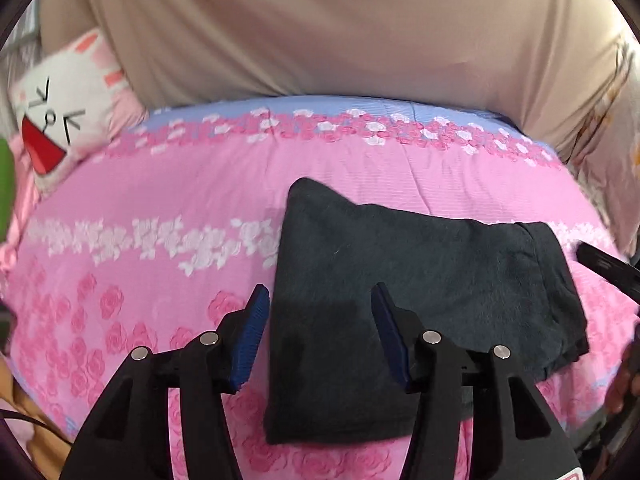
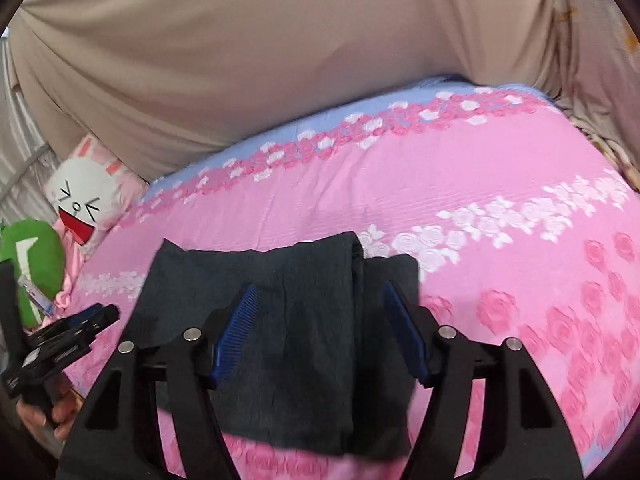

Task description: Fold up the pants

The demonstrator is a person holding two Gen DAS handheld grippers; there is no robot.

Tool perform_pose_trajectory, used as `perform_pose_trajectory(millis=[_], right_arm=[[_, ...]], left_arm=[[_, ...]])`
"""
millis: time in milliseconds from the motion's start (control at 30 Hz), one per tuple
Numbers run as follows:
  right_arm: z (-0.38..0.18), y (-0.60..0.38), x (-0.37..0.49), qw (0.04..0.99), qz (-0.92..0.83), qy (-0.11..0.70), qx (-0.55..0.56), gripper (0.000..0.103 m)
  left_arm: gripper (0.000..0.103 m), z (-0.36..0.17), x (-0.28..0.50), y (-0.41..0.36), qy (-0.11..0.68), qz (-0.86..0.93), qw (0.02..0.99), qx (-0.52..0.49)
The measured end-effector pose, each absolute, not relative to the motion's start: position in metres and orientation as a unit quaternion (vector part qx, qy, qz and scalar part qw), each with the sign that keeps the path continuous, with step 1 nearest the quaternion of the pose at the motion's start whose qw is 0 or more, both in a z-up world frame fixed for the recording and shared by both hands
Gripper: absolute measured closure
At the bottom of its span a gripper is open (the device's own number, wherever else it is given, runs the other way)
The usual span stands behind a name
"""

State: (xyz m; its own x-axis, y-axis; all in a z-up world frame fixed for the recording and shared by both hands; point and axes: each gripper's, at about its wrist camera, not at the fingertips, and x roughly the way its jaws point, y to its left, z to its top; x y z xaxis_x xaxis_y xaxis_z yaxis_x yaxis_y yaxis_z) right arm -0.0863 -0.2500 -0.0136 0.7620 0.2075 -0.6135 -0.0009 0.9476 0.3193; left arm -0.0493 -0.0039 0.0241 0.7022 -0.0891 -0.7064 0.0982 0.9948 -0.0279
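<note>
The dark grey pants lie folded into a compact rectangle on the pink bed sheet. My left gripper hovers over their left part, its blue pads apart and nothing pinched between them. The right wrist view shows the same folded pants, with a thicker layered edge on their right side. My right gripper is open above them, clear of the cloth. The other gripper shows at a frame edge in each view: the right one and the left one, the latter held by a hand.
A white cushion with a cartoon face and a green plush sit at the bed's left end. Beige fabric hangs along the far side. The flowered sheet stretches away to the right of the pants.
</note>
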Motion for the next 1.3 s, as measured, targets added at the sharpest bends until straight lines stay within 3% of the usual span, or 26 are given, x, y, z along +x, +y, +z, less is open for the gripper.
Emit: perform_pose_trajectory(millis=[133, 200, 300, 433, 533, 800, 967, 1033, 1100, 1167, 1267, 1300], right_arm=[[-0.046, -0.243, -0.057, 0.912, 0.057, 0.363, 0.18, 0.058], [-0.037, -0.24, -0.064, 0.921, 0.053, 0.346, 0.174, 0.085], [0.001, -0.238, -0.094, 0.939, 0.06, 0.297, 0.164, 0.099], [-0.002, -0.239, -0.103, 0.944, 0.034, 0.301, 0.132, 0.096], [-0.047, -0.247, -0.083, 0.925, -0.002, 0.359, 0.121, 0.079], [-0.004, -0.235, -0.132, 0.937, 0.079, 0.305, 0.152, 0.077], [-0.048, -0.225, -0.117, 0.922, 0.077, 0.361, 0.119, 0.083], [-0.037, -0.234, -0.129, 0.923, 0.08, 0.347, 0.145, 0.079], [-0.026, -0.241, -0.14, 0.93, 0.067, 0.335, 0.134, 0.06], [-0.027, -0.248, -0.143, 0.928, 0.061, 0.343, 0.13, 0.055], [-0.045, -0.257, -0.144, 0.914, 0.074, 0.37, 0.152, 0.057], [-0.05, -0.258, -0.143, 0.911, 0.08, 0.374, 0.157, 0.063]], left_arm=[[0.052, 0.011, -0.041, -0.016, 0.407, -0.058, 0.911, 0.014], [0.052, 0.004, -0.041, -0.02, 0.413, -0.052, 0.909, 0.021], [0.05, -0.002, -0.038, -0.021, 0.421, -0.049, 0.905, 0.024], [0.045, -0.008, -0.036, -0.021, 0.422, -0.04, 0.905, 0.026], [0.044, -0.016, -0.032, -0.022, 0.431, -0.035, 0.901, 0.028], [0.037, -0.025, -0.033, -0.024, 0.43, -0.026, 0.901, 0.042], [0.03, -0.029, -0.032, -0.025, 0.43, -0.019, 0.902, 0.043], [0.029, -0.022, -0.037, -0.024, 0.427, -0.028, 0.903, 0.041], [0.028, -0.015, -0.043, -0.022, 0.423, -0.042, 0.904, 0.032], [0.026, -0.006, -0.052, -0.025, 0.415, -0.065, 0.907, 0.021], [0.021, 0.005, -0.067, -0.045, 0.398, -0.106, 0.911, 0.03], [0.019, 0.007, -0.072, -0.055, 0.394, -0.124, 0.91, 0.039]])
